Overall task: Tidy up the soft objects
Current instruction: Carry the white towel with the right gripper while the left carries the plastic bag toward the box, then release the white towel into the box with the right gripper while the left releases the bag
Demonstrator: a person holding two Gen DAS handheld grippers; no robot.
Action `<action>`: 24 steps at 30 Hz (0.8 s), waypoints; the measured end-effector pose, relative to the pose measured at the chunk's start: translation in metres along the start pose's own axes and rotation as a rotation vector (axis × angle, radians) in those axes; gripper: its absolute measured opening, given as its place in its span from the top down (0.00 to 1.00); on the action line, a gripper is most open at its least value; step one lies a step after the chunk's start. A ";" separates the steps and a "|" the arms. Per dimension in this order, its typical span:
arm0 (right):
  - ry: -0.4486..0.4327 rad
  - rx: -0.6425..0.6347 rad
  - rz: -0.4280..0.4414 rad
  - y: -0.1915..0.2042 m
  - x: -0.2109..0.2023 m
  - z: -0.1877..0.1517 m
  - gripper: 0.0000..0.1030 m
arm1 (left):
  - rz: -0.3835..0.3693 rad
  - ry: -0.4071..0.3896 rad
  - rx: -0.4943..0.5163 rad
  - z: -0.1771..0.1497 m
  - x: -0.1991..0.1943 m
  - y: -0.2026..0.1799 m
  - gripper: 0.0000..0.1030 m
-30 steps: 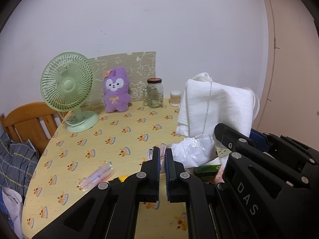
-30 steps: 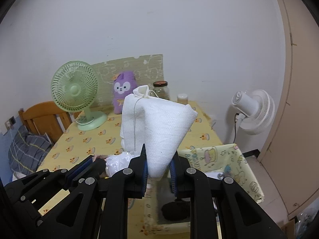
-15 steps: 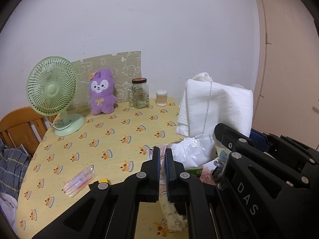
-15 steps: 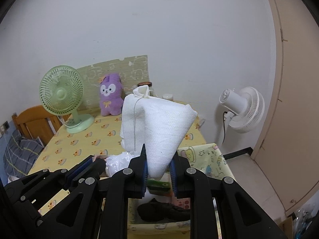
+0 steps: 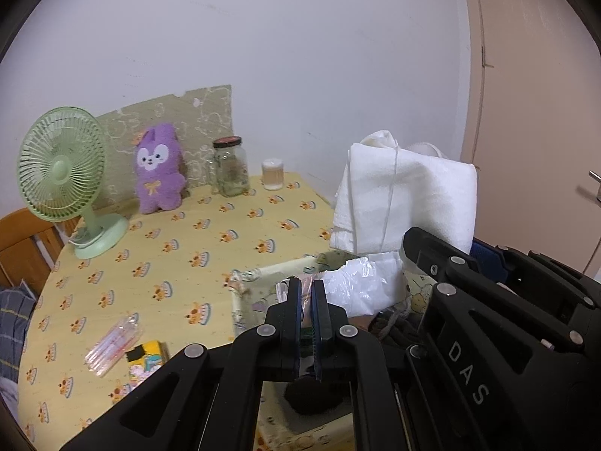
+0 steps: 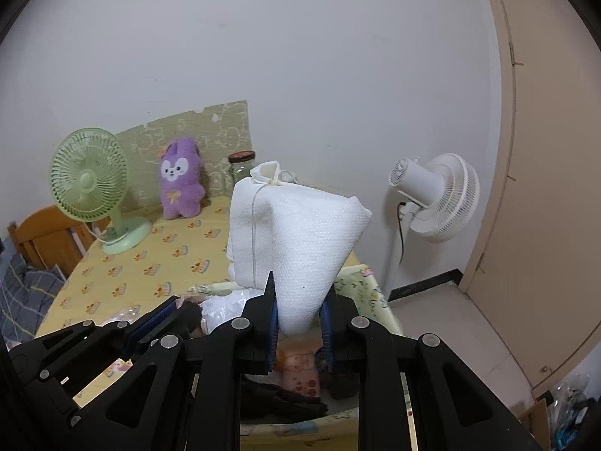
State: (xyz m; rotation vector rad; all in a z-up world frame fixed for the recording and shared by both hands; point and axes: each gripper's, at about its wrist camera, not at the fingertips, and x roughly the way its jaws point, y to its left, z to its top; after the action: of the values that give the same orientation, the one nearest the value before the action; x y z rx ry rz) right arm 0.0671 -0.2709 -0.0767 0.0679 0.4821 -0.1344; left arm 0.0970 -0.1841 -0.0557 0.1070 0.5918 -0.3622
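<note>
The right gripper (image 6: 299, 310) is seen closed on the lower tip of a folded white towel (image 6: 296, 233), which is pinched between its blue pads and stands up above them in a soft wedge; the cloth is dimpled like waffle weave, and a thin string is tied round its top. The left gripper (image 5: 307, 302) is seen with its jaws nearly together, and a thin strip of clear crinkled plastic is nipped between the pads. Both grippers are held over a fabric storage bin (image 5: 248, 293), pale yellow with printed cartoon figures, soft-walled and open-topped, which sits at the near edge of a table (image 5: 180, 248) covered in a yellow patterned cloth. Inside the bin, a crumpled white plastic bag (image 5: 355, 285), something dark and woolly, and a pink printed pack can be made out. The step in hand is judged to be the carrying of the towel to the bin; next, the towel would need to be lowered inside and the right pads parted. Farther back on the table, a fuzzy purple plush toy (image 5: 159, 169) is propped against a green board, beside a green plastic desk fan (image 5: 64, 173) and a glass jar (image 5: 230, 167). A white standing fan (image 6: 437, 197) is seen on the floor beyond.
</note>
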 end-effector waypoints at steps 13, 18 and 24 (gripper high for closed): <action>0.072 0.036 -0.030 -0.022 0.023 -0.018 0.79 | -0.056 0.116 0.036 -0.014 0.032 -0.015 0.72; 0.095 0.037 -0.011 -0.023 0.032 -0.022 0.79 | -0.013 0.119 0.062 -0.015 0.036 -0.014 0.35; 0.130 0.039 0.003 -0.019 0.043 -0.023 0.79 | 0.001 0.156 0.068 -0.015 0.044 -0.008 0.33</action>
State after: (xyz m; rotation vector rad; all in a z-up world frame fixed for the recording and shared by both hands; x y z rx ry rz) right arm 0.0916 -0.2927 -0.1174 0.1164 0.6091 -0.1372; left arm 0.1200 -0.2014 -0.0930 0.2016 0.7340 -0.3753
